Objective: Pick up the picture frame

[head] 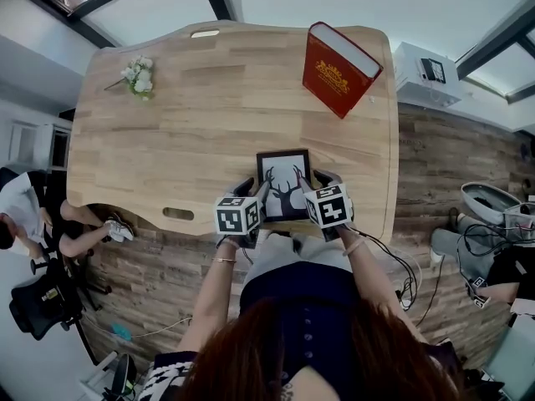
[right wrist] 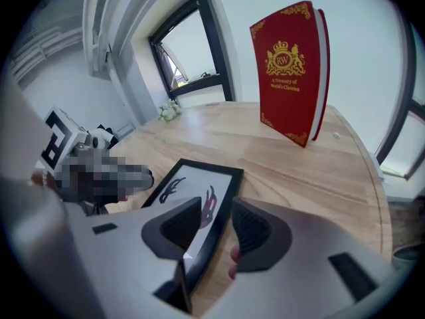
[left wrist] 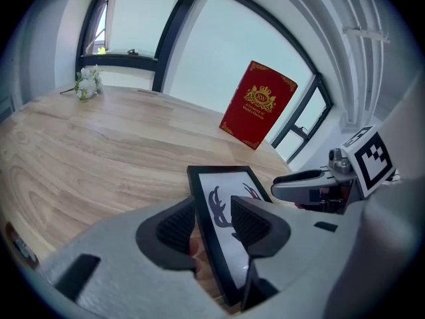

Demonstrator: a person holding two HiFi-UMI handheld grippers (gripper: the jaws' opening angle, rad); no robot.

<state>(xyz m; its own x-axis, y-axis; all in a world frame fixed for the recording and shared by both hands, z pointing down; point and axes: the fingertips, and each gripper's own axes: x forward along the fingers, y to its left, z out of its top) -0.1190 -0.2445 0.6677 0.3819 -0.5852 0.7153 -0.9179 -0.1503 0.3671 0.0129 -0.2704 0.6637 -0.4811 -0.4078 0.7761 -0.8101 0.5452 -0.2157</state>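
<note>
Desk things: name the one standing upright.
The red book, standing on end at the far right; the picture frame and the flower sprig both lie flat.

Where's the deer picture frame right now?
In the head view the picture frame is at the wooden table's near edge, right of centre, between the left gripper and right gripper.

My right claw [right wrist: 216,234] points down at the wooden table [right wrist: 312,178] with its jaws apart. The right-hand edge of the black picture frame [right wrist: 199,185], lying flat, runs between them: one pad is over the white picture with its dark antlers, the other is just outside the edge, and neither presses on it. Farther back a red book [right wrist: 289,72] with a gold crest stands upright, a small bunch of white flowers [right wrist: 169,111] lies at the far end, and a marker cube [right wrist: 61,138] shows at the left.
</note>
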